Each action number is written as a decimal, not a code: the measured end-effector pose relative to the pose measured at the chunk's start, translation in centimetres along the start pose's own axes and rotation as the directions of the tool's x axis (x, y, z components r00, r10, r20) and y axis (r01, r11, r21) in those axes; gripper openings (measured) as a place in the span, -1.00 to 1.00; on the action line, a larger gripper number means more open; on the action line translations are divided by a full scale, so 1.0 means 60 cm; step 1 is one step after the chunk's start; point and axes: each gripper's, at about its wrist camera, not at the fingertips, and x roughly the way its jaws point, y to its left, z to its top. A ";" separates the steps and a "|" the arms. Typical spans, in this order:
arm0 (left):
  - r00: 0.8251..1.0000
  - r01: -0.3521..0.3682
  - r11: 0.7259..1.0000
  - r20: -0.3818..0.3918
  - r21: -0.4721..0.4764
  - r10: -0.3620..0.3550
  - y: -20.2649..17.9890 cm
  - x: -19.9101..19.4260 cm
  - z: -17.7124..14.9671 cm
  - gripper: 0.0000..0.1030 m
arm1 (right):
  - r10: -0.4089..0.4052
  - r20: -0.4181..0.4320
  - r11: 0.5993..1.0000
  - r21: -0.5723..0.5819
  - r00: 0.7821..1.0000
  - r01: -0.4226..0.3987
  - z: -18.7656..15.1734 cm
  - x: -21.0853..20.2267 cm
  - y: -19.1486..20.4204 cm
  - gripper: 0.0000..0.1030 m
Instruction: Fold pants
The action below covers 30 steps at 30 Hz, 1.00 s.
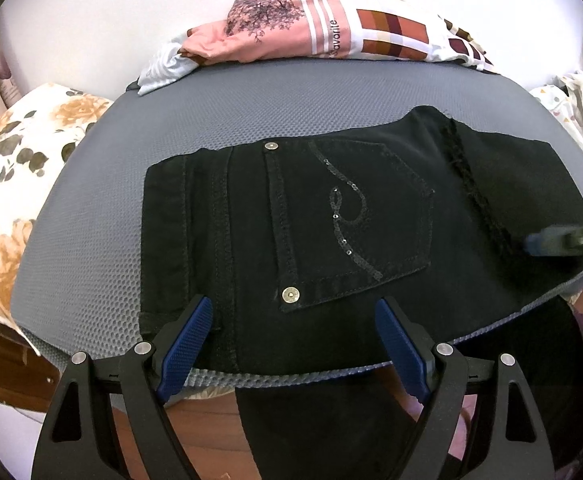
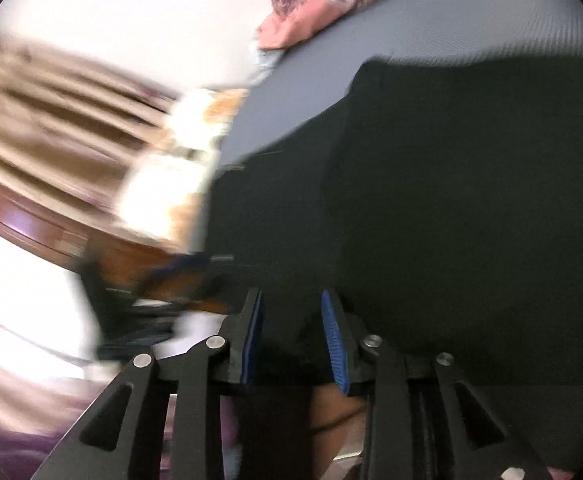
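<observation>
Left wrist view shows the black pants [image 1: 331, 220] lying folded on the grey textured mat [image 1: 219, 120] that covers the bench, the back pocket [image 1: 355, 216] with its sequin swirl facing up just ahead of the fingers. One leg of the pants hangs over the near edge of the mat, below and between the fingers. The left gripper [image 1: 295, 316] has its blue-padded fingers [image 1: 189, 336] spread wide and holds nothing; the left finger's tip lies over the waistband end of the pants, the right one over the cloth beneath the pocket.

To the right of those fingers, at the frame's edge, the right gripper [image 1: 563, 238] reaches in over the pants. Its own view is badly blurred: the right gripper [image 2: 291, 300] has its fingers partly open with a clear gap, dark cloth of the pants [image 2: 451, 200] filling the area ahead and to the right; I cannot tell whether any cloth lies between them.

Beyond the fingers, at the mat's far edge, lies a pile of pink and patterned clothes [image 1: 315, 28]. To the left sits a floral cushion [image 1: 15, 172].
</observation>
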 end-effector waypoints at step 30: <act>0.981 0.186 0.858 0.049 -0.478 -0.185 0.278 -0.052 -0.044 0.60 | -0.350 0.052 0.879 -0.326 0.935 0.347 -0.041 0.015 0.023 -0.40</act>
